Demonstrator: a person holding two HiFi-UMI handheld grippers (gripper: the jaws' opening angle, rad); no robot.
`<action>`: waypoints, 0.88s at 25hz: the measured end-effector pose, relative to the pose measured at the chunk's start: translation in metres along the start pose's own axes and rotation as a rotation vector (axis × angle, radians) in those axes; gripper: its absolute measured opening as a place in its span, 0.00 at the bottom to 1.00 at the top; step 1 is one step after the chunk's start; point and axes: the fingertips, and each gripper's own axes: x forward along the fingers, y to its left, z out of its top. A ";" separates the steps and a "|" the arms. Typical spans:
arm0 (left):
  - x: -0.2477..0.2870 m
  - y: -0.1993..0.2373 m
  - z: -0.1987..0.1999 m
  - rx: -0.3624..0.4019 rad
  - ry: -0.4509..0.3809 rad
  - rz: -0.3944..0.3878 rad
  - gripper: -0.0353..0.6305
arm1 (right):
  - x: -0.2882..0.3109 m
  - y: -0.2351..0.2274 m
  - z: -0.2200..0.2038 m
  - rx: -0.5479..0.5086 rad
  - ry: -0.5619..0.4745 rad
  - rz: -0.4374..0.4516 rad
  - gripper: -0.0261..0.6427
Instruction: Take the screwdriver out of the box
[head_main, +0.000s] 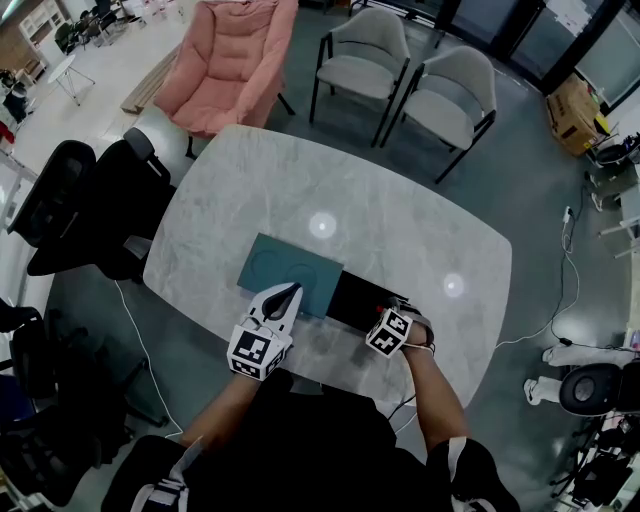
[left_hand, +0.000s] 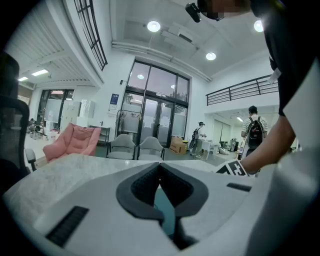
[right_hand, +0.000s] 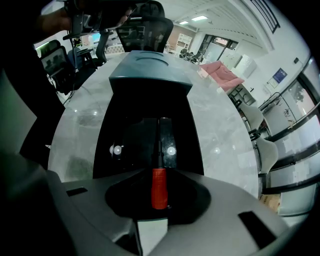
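Right gripper view tells it best: the right gripper (right_hand: 159, 174) points down into the open black box (right_hand: 120, 115) and it's clamped narrow on the red handle of the screwdriver (right_hand: 159, 192). The screwdriver's dark shaft runs along inside the box, so it's in there, at the end away from the lid. The teal lid (right_hand: 150, 70) is flipped open past the box's far end on the marble tabletop (right_hand: 220, 120). The left gripper (left_hand: 160, 167) sits at the lid end of the box, tips together, with teal showing in the slit behind them.
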 end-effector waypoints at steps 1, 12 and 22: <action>0.000 0.000 0.001 0.000 -0.002 0.000 0.06 | 0.000 -0.001 0.000 -0.002 -0.003 -0.009 0.20; -0.002 -0.005 0.007 0.015 -0.015 -0.010 0.06 | -0.050 -0.013 0.017 0.082 -0.145 -0.142 0.20; 0.011 -0.025 0.027 0.049 -0.036 -0.054 0.06 | -0.126 -0.029 0.042 0.211 -0.367 -0.327 0.20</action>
